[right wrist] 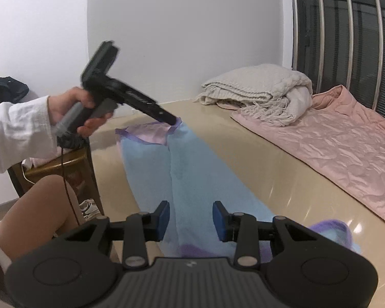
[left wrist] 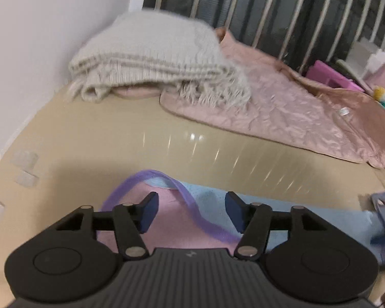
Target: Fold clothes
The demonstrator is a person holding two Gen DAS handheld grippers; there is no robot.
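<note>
A light-blue garment [right wrist: 192, 174] with purple trim lies flat and lengthwise on the beige tabletop [right wrist: 282, 179], the left hand-held gripper [left wrist: 191, 211] hovering with jaws apart over its purple-edged opening and the right hand-held gripper [right wrist: 191, 222] likewise parted, pads clear of the cloth, above the other end.

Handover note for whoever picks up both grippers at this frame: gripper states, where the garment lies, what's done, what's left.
Left gripper: jaws apart, over the waistband end of the blue trousers; the purple waistband runs between the pads, not pinched.
Right gripper: jaws apart over the leg end, near the purple cuffs; nothing clamped.
Trousers lie flat and lengthwise on the beige table, legs side by side.
Grey blanket and pink quilt lie at the far side, clear of the trousers.
Done: garment spread out. Left: grip both ends, then fold; no fold visible yet.
</note>
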